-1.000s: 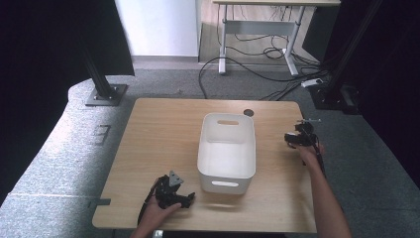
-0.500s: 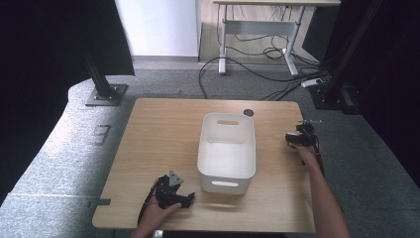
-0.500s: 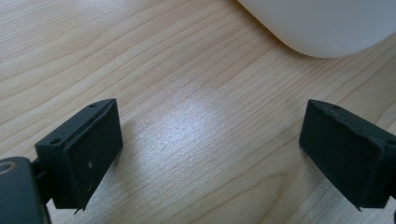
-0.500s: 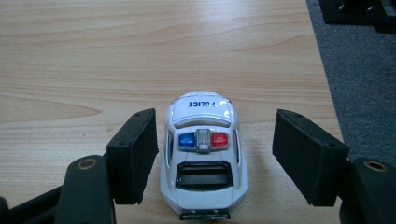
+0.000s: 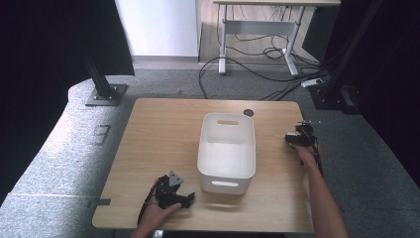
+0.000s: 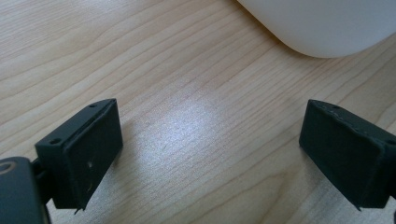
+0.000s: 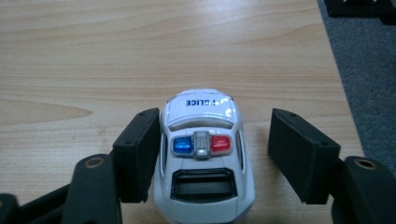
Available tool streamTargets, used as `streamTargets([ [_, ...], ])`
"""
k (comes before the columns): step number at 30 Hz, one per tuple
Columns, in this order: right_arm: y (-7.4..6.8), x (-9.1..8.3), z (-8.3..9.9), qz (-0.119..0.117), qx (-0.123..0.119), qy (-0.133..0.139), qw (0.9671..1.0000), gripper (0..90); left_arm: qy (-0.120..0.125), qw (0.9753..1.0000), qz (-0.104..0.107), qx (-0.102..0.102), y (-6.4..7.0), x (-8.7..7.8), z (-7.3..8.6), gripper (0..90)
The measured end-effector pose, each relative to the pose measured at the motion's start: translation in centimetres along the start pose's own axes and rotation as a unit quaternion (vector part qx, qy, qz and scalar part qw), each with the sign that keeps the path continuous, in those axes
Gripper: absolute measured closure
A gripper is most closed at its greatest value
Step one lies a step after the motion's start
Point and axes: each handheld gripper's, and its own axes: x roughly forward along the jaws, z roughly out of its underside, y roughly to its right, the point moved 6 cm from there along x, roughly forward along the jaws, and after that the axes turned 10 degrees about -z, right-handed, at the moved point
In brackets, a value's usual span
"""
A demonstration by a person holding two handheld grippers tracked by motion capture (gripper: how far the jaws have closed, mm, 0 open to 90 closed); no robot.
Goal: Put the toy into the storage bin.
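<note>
A small white toy police car (image 7: 202, 156) with a blue-and-red light bar sits on the pale wooden table (image 5: 163, 129), between the spread black jaws of the right gripper (image 7: 215, 158). In the right gripper view the jaw on the left of the picture lies against the car's side or just beside it, though contact is hard to confirm, while the other jaw stands clear of the car. The high view places the right gripper (image 5: 298, 139) near the table's right edge, held in the person's right hand (image 5: 308, 154). A white rectangular plastic bin (image 5: 227, 151) with handle slots stands at the table's centre, well apart from the car. At the near left, the left gripper (image 5: 171, 193) rests low over the wood just beside the bin's front corner; the left gripper (image 6: 210, 154) has its jaws wide apart over bare tabletop, with the bin's rounded corner (image 6: 322, 25) beyond them.
</note>
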Motion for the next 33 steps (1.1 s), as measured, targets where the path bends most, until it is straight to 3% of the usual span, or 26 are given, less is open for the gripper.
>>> streamTargets([
  [7,-0.5,0.0,-0.1,-0.001,-0.012,0.003,0.9999,49.5,0.000,1.0000,0.000,0.000,0.0,0.0,0.0,6.1],
  [20,-0.3,-0.7,-0.1,-0.015,0.019,-0.006,0.9997,50.1,0.000,1.0000,0.000,0.000,0.0,0.0,0.0,6.2],
  [33,-2.0,-2.3,-0.2,-0.034,-0.002,-0.006,0.9994,50.1,0.000,1.0000,0.000,0.000,0.0,0.0,0.0,6.1],
])
